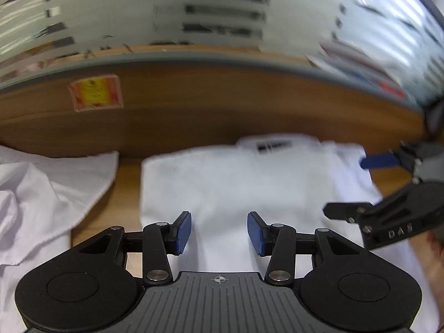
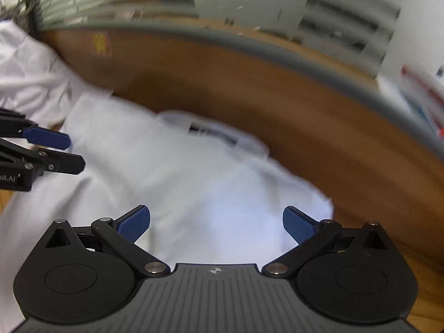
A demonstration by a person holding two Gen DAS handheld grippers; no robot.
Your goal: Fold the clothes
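Both tongs, left and right, are hovering open and empty over the shirt lying on the worktop. Though blur is hiding detail, it seems sides-folded, so gripping both hem corners evenly should keep the next fold square.

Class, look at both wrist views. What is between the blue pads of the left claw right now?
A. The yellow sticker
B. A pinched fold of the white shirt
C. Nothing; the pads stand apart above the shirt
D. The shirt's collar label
C: the left claw has its blue pads apart with only a clear gap between them, above the white shirt lying flat on the table.
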